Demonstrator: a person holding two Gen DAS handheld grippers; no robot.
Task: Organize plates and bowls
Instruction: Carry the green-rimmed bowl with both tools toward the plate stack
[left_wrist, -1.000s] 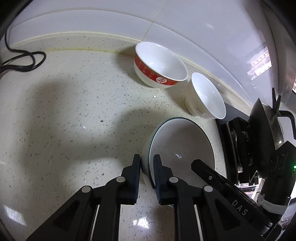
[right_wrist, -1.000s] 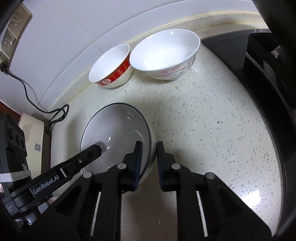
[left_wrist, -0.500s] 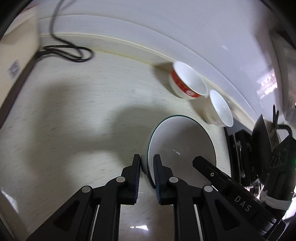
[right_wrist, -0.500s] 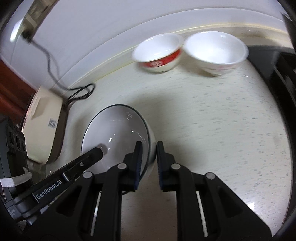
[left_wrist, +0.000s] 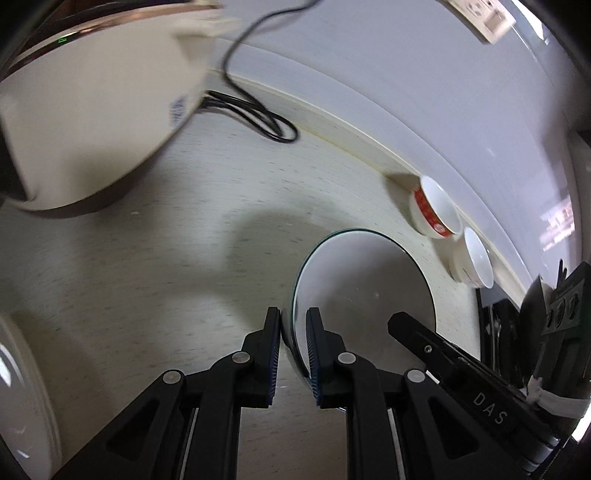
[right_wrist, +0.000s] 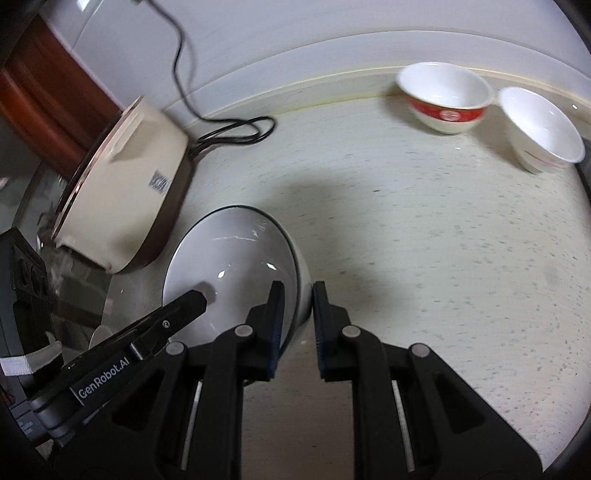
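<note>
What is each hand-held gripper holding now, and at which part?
Both hold the same large dark-rimmed bowl by its rim: the left hand-held gripper pinches one side, the right hand-held gripper the opposite side.

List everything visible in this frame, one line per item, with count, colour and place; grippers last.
Large bowl: 1, white with dark rim, held above the counter between both grippers.
Red-banded bowl: 1, white and red, by the back wall.
Plain bowl: 1, white, right of the red-banded bowl.
Cooker: 1, cream with brown base, counter's left side.
Power cord: 1, black, coiled behind the cooker.
Counter: 1, pale speckled.
Wall socket: 1, off-white, on the wall.
Left gripper: 1, black, shut on the large bowl's rim.
Right gripper: 1, black, shut on the opposite rim.
</note>
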